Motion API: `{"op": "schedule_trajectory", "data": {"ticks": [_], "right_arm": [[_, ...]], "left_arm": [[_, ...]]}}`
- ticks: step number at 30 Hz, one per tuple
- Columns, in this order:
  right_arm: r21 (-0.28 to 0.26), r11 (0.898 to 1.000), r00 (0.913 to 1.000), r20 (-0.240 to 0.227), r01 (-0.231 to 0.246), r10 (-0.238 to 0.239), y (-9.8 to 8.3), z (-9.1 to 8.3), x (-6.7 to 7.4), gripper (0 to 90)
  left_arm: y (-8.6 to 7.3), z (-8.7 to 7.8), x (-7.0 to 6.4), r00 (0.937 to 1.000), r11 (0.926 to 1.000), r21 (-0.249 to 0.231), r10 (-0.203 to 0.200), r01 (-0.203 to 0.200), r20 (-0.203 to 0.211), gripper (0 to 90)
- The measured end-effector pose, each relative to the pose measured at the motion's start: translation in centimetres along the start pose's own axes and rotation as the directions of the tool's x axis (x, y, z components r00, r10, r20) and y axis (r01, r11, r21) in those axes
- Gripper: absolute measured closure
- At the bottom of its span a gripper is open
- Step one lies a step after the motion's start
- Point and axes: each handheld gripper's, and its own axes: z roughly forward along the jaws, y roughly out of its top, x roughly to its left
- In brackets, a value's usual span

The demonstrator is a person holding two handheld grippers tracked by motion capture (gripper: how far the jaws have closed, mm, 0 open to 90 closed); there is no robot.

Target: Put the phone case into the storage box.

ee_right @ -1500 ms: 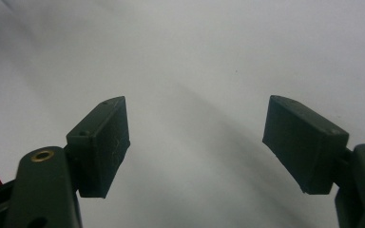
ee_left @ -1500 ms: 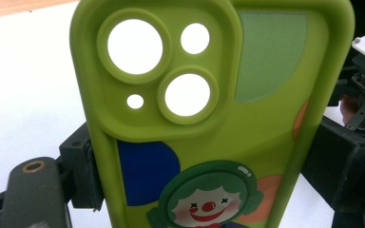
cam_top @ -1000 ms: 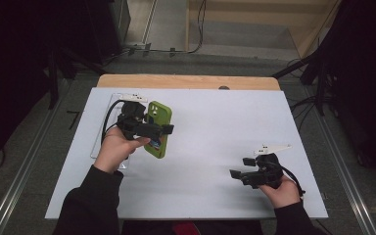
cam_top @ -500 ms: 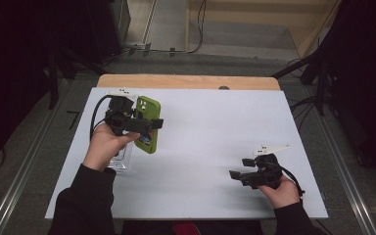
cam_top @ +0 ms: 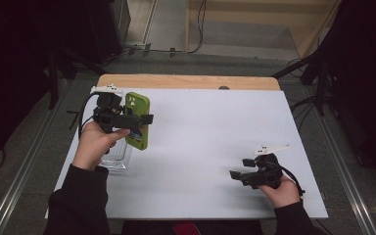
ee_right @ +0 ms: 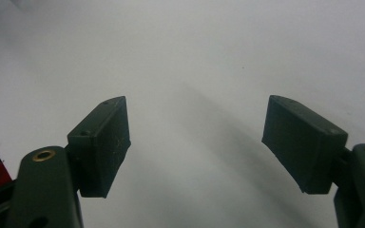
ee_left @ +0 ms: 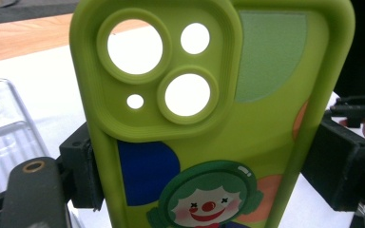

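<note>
A lime-green phone case (cam_top: 139,120) with camera cut-outs and a clown picture is held above the table's left side. My left gripper (cam_top: 136,119) is shut on it across its width. In the left gripper view the green case (ee_left: 218,118) stands upright between the two black jaws, pads pressing its side edges. A clear plastic phone case (cam_top: 115,154) lies flat on the table under the left hand, also seen as the clear case (ee_left: 4,137) at the left. My right gripper (cam_top: 239,169) rests low near the front right, open, with bare table between its pads (ee_right: 104,142).
The white table top (cam_top: 210,132) has a wooden strip (cam_top: 186,81) along its far edge. Dark floor, metal rails and cables surround the table. A small dark spot (cam_top: 223,88) sits at the far edge.
The left hand has carried the green case to the left and toward the far edge, a little higher. The right hand has stayed where it was.
</note>
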Motion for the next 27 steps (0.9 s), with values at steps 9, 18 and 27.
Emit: {"op": "schedule_trajectory", "data": {"ticks": [9, 18, 27], "right_arm": [[0.002, 1.000, 1.0000, -0.006, 0.002, -0.002, -0.1, 0.1, -0.1, 22.3], [0.003, 1.000, 1.0000, -0.007, -0.002, 0.002, -0.1, 0.0, 0.0, 22.3], [0.002, 1.000, 0.9999, -0.014, -0.004, 0.004, -0.1, 0.0, -0.1, 22.3]], "left_arm": [[-0.1, -0.7, 1.2, 0.9960, 0.9986, -0.029, -0.047, 0.045, -0.076, 16.5], [-0.2, -1.5, 2.0, 0.9886, 0.9951, -0.070, -0.079, 0.070, -0.129, 16.5], [-0.4, -2.0, 2.8, 0.9795, 0.9920, -0.093, -0.101, 0.086, -0.174, 16.5]]}}
